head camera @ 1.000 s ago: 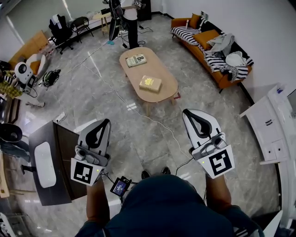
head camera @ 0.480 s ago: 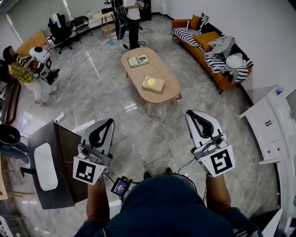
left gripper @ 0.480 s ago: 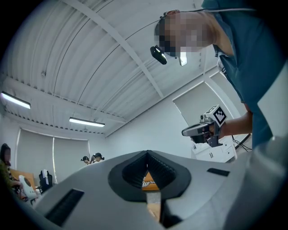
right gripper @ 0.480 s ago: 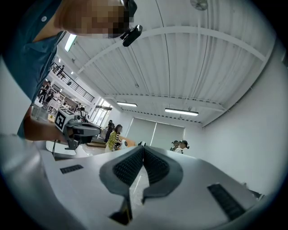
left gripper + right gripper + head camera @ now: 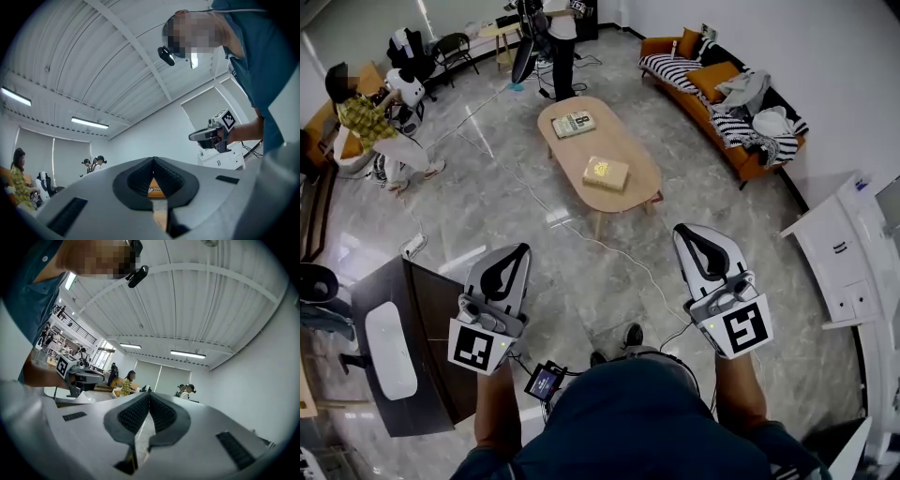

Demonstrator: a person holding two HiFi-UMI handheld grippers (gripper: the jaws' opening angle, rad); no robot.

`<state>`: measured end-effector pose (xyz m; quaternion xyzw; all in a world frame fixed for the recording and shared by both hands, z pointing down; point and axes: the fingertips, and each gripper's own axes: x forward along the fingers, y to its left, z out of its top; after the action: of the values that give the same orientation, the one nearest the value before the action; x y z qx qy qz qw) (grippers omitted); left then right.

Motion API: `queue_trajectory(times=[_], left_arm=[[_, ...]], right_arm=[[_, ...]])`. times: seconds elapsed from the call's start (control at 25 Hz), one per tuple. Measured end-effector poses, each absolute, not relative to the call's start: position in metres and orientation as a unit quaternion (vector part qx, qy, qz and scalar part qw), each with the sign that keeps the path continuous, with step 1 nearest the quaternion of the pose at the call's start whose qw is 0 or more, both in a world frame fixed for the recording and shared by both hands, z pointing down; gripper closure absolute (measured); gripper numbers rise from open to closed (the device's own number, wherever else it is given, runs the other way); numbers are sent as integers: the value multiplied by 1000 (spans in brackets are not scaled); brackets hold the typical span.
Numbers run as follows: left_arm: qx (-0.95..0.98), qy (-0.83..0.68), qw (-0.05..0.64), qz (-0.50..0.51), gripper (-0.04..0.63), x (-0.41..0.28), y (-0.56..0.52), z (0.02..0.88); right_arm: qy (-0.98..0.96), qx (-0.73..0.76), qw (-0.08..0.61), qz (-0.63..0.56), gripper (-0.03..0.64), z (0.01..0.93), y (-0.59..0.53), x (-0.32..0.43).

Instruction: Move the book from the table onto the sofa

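Two books lie on the oval wooden table [image 5: 628, 192]: a yellow one [image 5: 607, 172] near its front end and a pale one [image 5: 574, 124] farther back. The orange sofa [image 5: 752, 157] with striped cushions and heaped clothes runs along the right wall. My left gripper [image 5: 517, 250] and right gripper [image 5: 686, 231] are held level over the floor, well short of the table, both shut and empty. In the left gripper view the jaws [image 5: 153, 160] meet, with a sliver of orange showing behind them. In the right gripper view the jaws [image 5: 149, 394] are also pressed together.
A dark desk [image 5: 431, 309] with a white object stands at my lower left, a white cabinet [image 5: 839, 253] at the right. A cable [image 5: 609, 248] crosses the floor before the table. One person [image 5: 370, 127] bends at the far left; another [image 5: 562, 37] stands beyond the table.
The view has shifted slightly forward with both grippers carried along, still shut. The person in the yellow shirt has walked into view at the left.
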<state>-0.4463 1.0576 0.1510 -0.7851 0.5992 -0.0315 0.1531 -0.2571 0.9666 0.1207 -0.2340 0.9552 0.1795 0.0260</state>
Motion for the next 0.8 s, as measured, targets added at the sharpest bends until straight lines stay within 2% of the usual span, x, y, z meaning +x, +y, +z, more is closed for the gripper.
queue_trajectory(times=[0.2, 0.4, 0.8], left_arm=[[-788, 598, 141, -44, 591, -445, 1018, 155], [-782, 599, 170, -33, 591, -442, 974, 145], [-769, 616, 168, -35, 591, -422, 905, 150]], right_arm=[[957, -235, 23, 166, 603, 125, 925, -257], [964, -231, 25, 131, 603, 132, 881, -257], [972, -201, 29, 119, 603, 140, 803, -247]])
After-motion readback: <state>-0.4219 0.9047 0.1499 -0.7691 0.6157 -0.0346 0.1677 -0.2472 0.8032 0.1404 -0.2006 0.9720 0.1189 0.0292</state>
